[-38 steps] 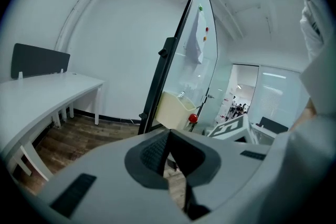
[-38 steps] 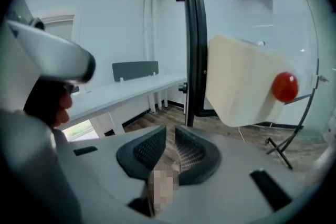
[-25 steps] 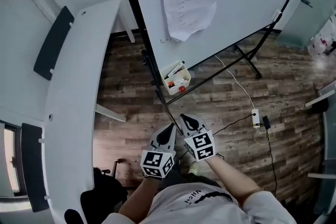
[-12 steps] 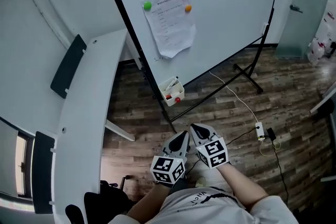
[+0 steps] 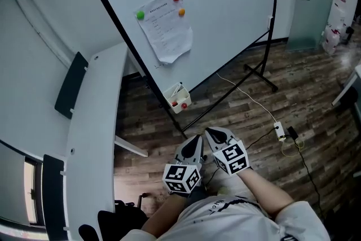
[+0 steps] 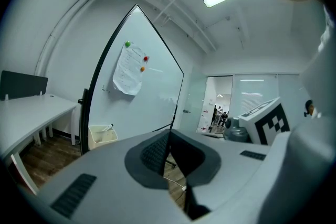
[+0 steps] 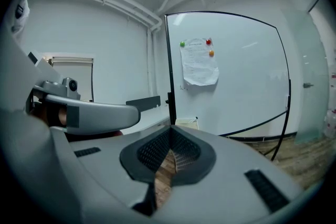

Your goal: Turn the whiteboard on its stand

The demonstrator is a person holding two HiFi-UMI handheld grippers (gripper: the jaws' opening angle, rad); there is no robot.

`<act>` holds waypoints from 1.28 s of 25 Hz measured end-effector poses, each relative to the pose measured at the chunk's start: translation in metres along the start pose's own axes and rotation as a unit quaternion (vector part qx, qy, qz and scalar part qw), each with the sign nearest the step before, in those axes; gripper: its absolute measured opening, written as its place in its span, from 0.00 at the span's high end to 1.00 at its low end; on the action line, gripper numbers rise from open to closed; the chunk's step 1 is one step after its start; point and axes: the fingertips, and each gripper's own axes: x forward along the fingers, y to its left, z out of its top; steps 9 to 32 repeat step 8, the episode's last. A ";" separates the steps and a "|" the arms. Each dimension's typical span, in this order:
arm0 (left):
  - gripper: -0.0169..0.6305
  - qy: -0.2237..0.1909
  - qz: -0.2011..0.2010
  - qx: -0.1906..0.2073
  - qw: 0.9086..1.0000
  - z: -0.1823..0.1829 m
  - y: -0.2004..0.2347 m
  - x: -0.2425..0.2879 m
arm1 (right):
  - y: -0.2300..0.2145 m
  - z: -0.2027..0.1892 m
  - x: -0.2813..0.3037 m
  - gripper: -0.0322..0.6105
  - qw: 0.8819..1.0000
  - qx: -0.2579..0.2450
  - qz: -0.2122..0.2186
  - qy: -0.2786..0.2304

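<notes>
My right gripper (image 7: 170, 132) has its jaws closed tip to tip, nothing between them. Ahead I see the black-framed whiteboard (image 7: 236, 81), with a paper sheet (image 7: 198, 64) on it under a green magnet (image 7: 182, 44), red magnet (image 7: 208, 41) and orange magnet (image 7: 211, 53); wood floor (image 7: 310, 157) lower right

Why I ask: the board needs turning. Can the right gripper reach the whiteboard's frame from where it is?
Probably not yet. The right gripper sits shut near the person's body, with wood floor between it and the whiteboard. Nothing blocks the way; stepping closer should do.
</notes>
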 end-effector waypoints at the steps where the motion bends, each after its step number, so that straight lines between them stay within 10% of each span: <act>1: 0.95 0.001 -0.003 0.002 1.000 0.000 -0.003 0.000 | -0.001 0.001 -0.002 0.93 1.000 0.000 -0.002 -0.001; 32: 0.95 -0.008 -0.009 0.019 1.000 0.012 -0.004 0.007 | -0.013 0.019 -0.003 0.93 1.000 -0.007 -0.013 -0.024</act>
